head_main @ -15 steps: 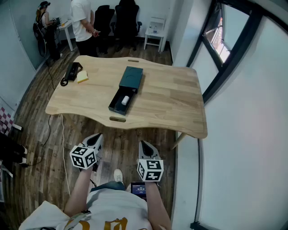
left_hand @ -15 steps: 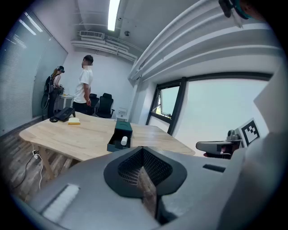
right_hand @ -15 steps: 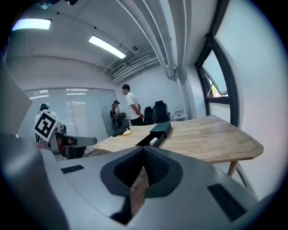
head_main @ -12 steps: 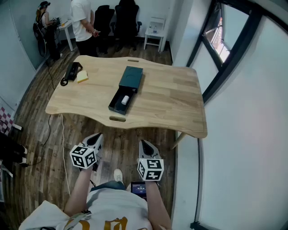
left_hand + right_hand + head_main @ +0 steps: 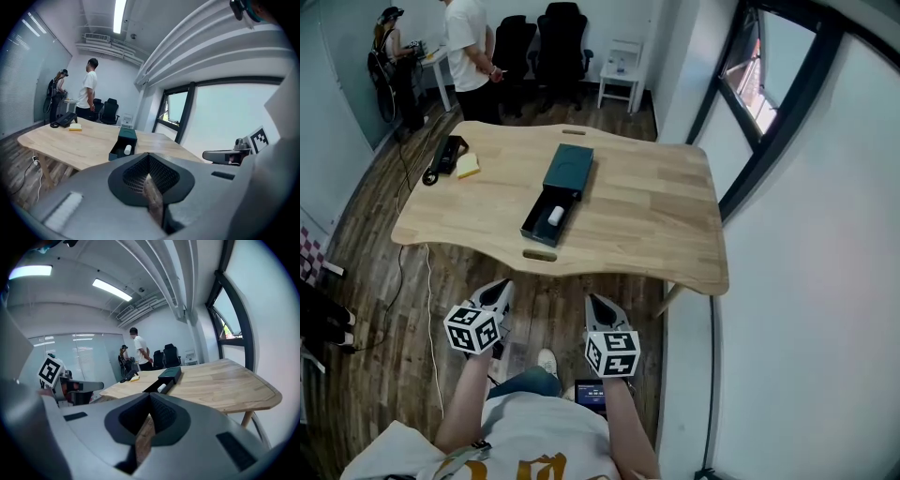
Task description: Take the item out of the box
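Far left of the box and beyond the table, a person in a white shirt and a second person stand by a white desk. Left of the box, near the far left corner of the table, lies a black device with a cable. A yellow pad lies just beside the device, on its box side. The left tongs hang off the table, on the near side of the box and slightly left of it, well apart from it. The left gripper view shows their jaws closed together with nothing between them. The box is a dark teal sleeve lying flat on the table, with its inner tray slid out toward the near edge. The item, a small white object, lies inside the open tray, just in front of the sleeve mouth. Two black chairs stand beyond the box, past the far edge of the table. The right tongs hang off the table, on the near side of the box and slightly right of it, well apart from it. The right gripper view shows their jaws closed together and empty. Far right of the box is a white wall with a dark-framed window.
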`<state>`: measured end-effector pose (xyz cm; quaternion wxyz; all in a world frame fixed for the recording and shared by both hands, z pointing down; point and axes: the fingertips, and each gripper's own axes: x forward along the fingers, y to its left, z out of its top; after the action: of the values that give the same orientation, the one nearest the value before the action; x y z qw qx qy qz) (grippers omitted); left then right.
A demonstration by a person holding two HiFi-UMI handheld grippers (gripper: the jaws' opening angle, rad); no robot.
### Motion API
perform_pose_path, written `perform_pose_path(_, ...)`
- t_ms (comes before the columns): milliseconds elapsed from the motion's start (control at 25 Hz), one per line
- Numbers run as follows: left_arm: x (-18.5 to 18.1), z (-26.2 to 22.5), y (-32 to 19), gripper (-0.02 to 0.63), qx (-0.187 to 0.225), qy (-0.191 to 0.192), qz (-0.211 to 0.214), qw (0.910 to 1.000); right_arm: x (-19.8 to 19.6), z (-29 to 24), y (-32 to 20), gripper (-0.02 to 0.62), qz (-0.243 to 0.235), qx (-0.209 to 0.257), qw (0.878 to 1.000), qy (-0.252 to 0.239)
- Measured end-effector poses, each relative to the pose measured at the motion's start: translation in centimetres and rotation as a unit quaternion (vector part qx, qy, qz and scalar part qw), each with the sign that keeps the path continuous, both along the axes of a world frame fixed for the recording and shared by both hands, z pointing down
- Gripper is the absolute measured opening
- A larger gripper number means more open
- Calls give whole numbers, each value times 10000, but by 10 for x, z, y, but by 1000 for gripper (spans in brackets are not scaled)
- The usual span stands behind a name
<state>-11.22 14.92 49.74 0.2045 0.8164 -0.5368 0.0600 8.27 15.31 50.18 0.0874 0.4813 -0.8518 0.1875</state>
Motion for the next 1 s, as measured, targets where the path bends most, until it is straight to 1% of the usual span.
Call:
perform_pose_path(160, 6, 7, -28, 2, -38, 34, 25, 10000, 4, 7, -28, 5, 12, -62, 10000, 15)
perform_pose_path(200, 6, 10, -38, 2, -48, 2, 29, 10000, 5, 10, -37, 5, 14, -90, 10000, 21)
perform_pose_path(280, 9, 16, -61, 2, -61, -180, 88, 9998, 8, 17, -59, 5, 46, -136, 9999, 30)
perform_pose_path(360, 12, 22, -89, 2, -82, -335, 181, 9992, 11, 24, -86, 5, 124, -196, 9997, 18)
perform_pose_path(560, 18, 37, -174, 2, -283, -385, 448, 9979, 13, 34, -167, 5, 357, -369, 9987, 12)
perform_pose_path(800, 9, 51, -280, 2, -474, -484, 741, 9949, 2, 50, -263, 5, 551, -650, 9963, 89)
perform_pose_path(920, 4, 56, -319, 2, -506, -475, 836, 9941, -6, 59, -302, 5, 599, -716, 9956, 126)
perform_pose_path(1000, 0, 61, -337, 2, -546, -462, 892, 9934, -10, 64, -321, 5, 664, -734, 9950, 138)
